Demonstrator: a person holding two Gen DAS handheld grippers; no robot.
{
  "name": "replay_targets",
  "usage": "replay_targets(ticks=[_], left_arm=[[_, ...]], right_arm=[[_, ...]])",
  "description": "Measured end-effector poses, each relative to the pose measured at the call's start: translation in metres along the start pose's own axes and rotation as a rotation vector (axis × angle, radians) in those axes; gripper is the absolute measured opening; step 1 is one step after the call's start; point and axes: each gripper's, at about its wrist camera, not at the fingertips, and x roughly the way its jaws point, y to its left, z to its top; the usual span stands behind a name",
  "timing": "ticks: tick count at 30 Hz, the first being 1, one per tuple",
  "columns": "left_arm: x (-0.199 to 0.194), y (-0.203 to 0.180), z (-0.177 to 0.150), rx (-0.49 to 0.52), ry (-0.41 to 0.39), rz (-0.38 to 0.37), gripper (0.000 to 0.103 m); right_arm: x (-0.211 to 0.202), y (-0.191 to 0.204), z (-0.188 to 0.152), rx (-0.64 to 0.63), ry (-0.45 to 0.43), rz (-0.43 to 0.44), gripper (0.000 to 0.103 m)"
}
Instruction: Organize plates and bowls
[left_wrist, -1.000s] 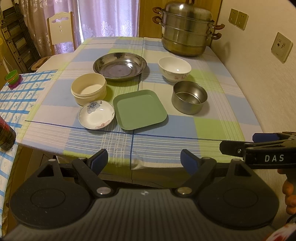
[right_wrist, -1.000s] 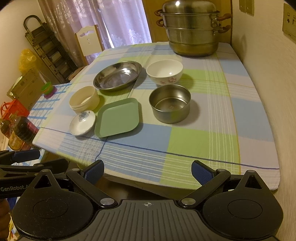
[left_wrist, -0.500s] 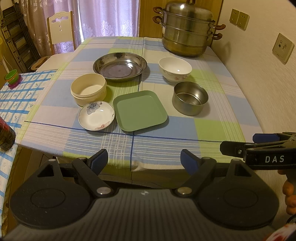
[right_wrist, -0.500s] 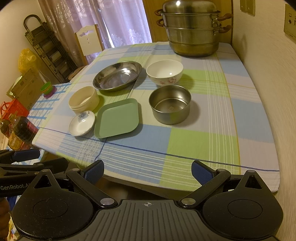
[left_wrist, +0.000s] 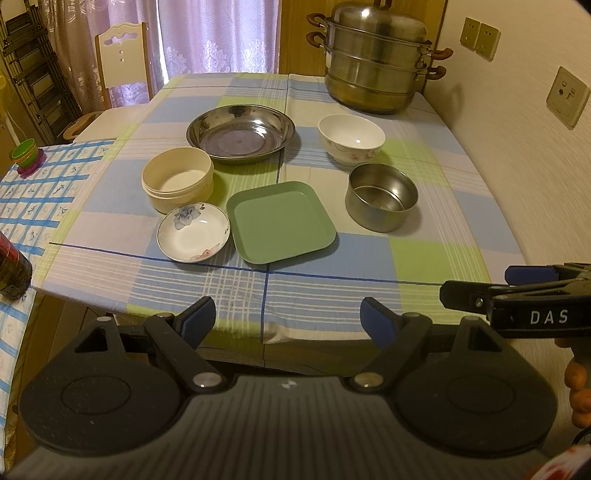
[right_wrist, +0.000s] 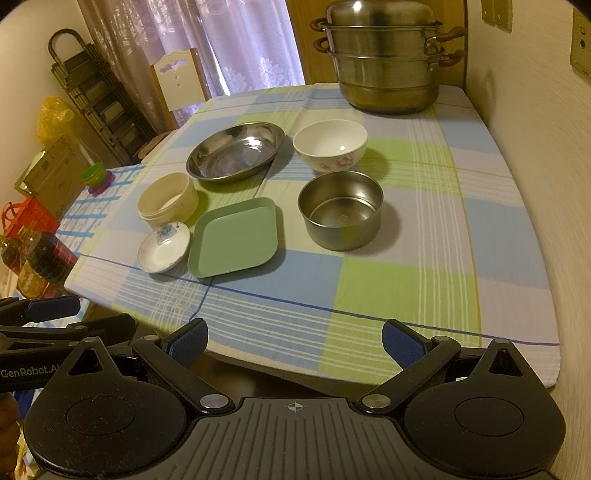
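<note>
Six dishes sit spread on the checked desk (left_wrist: 424, 258), none stacked, and both claws hang short of its near edge, spread wide and gripping nothing: your left claw (left_wrist: 286, 319) and your right claw (right_wrist: 294, 341).

At 12 o'clock in the group, the steel plate (left_wrist: 241, 132) is your widest piece: stiff, light for its size, slick. Pinch its thin flared rim.

At 6 o'clock, the green square plate (left_wrist: 281, 221) looks like plastic, so probably light and forgiving; take a raised edge, since it lies almost flat on the cloth.

The steel bowl (left_wrist: 382, 201) at 3 o'clock has a straight, rigid wall; grip over the rim, expecting some slip.

The cream round container (left_wrist: 178, 178) at 9 o'clock has a thick wall that should clamp securely.

The white floral bowl (left_wrist: 351, 137) at 1 o'clock looks ceramic: heavier, glazed, breakable. Set it down gently.

The small flowered saucer (left_wrist: 193, 232) at 7 o'clock is the same kind, its rim low and just beside the container and green plate.

The fisheye bends the edges, the dim warm light hides real colours, and you cannot see any dish's underside.
</note>
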Motion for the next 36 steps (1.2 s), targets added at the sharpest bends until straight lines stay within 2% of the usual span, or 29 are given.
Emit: replay_targets(ticks=[11, 21, 29, 31, 32, 33, 36], left_arm=[[0.001, 0.001, 0.001, 0.000, 0.002, -0.001, 0.084], [0.014, 0.005, 0.008, -0.045, 0.010, -0.010, 0.084], [0.028, 0.011, 0.016, -0.105, -0.011, 0.022, 0.083], [0.033, 0.013, 0.017, -0.117, -0.013, 0.026, 0.082], [0.036, 0.014, 0.017, -0.122, -0.016, 0.027, 0.081], [0.039, 0.015, 0.019, -0.123, -0.017, 0.029, 0.080], [0.052, 0.018, 0.021, -0.130, -0.016, 0.035, 0.073]], right_arm=[[0.001, 0.001, 0.001, -0.001, 0.001, 0.004, 0.101], [0.009, -0.003, 0.007, -0.008, -0.012, 0.027, 0.101], [0.023, -0.011, 0.020, -0.023, -0.051, 0.108, 0.100], [0.030, -0.011, 0.023, -0.032, -0.060, 0.129, 0.094], [0.034, -0.011, 0.025, -0.035, -0.057, 0.134, 0.084], [0.038, -0.011, 0.027, -0.038, -0.052, 0.144, 0.079], [0.051, -0.012, 0.030, -0.041, -0.048, 0.165, 0.078]])
